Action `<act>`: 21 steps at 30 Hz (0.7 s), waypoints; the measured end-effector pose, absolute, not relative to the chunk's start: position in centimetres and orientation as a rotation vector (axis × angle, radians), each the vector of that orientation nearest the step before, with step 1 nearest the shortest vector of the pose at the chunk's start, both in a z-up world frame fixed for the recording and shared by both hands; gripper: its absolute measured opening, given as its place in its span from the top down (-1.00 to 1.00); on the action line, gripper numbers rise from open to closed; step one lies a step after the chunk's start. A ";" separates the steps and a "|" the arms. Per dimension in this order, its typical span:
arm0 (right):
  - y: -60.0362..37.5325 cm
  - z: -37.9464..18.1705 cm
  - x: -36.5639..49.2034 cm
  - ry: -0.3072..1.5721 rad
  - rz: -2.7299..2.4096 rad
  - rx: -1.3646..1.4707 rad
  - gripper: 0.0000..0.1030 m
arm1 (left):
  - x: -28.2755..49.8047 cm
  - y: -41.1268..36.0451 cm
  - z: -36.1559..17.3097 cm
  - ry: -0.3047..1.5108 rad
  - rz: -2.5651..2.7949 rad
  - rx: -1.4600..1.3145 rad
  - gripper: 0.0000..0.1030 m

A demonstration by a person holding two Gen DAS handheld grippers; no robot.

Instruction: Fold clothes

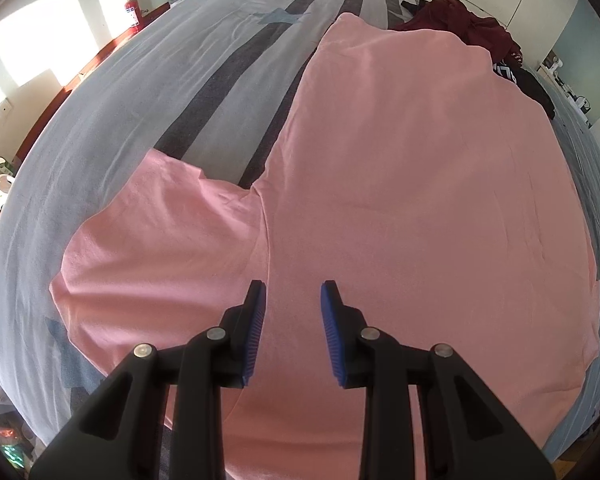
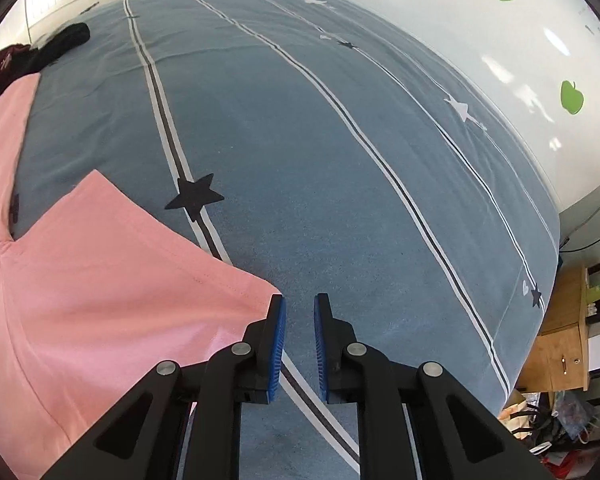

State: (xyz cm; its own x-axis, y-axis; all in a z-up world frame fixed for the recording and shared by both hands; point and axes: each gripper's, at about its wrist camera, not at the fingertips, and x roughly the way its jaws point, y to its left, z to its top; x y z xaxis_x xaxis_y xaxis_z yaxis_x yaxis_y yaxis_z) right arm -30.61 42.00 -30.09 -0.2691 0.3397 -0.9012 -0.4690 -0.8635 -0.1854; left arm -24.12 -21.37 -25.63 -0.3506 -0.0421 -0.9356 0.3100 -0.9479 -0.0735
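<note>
A pink T-shirt (image 1: pixel 420 180) lies spread flat on the bed, its left sleeve (image 1: pixel 160 232) stretched out to the side. My left gripper (image 1: pixel 293 286) hovers over the shirt by the sleeve seam; it is open, with only cloth showing below the gap between its blue pads. In the right wrist view the shirt's other sleeve (image 2: pixel 120 280) lies on the blue sheet, its corner right beside the left finger. My right gripper (image 2: pixel 299 298) has a narrow gap between its pads, and only the striped sheet shows through it.
The bed (image 2: pixel 300 140) has a blue-grey sheet with stripes and stars. A heap of dark red and black clothes (image 1: pixel 468 20) lies beyond the shirt. Right of the bed stand a wall with green apple stickers (image 2: pixel 572 96) and a wooden cabinet (image 2: pixel 560 340).
</note>
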 end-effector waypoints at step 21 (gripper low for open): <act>19.5 -32.6 -34.4 0.000 2.710 -1.781 0.70 | -24.1 -26.2 -28.8 0.188 -2.373 1.635 0.50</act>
State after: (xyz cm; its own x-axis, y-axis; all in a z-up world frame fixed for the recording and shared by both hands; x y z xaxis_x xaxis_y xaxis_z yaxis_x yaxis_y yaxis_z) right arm -34.37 19.49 -32.63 -0.3932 -0.0848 -0.9156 0.0848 -0.9948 0.0557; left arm -24.13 -26.15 -28.83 -0.3372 -0.1337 -0.9319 0.2789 -0.9596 0.0368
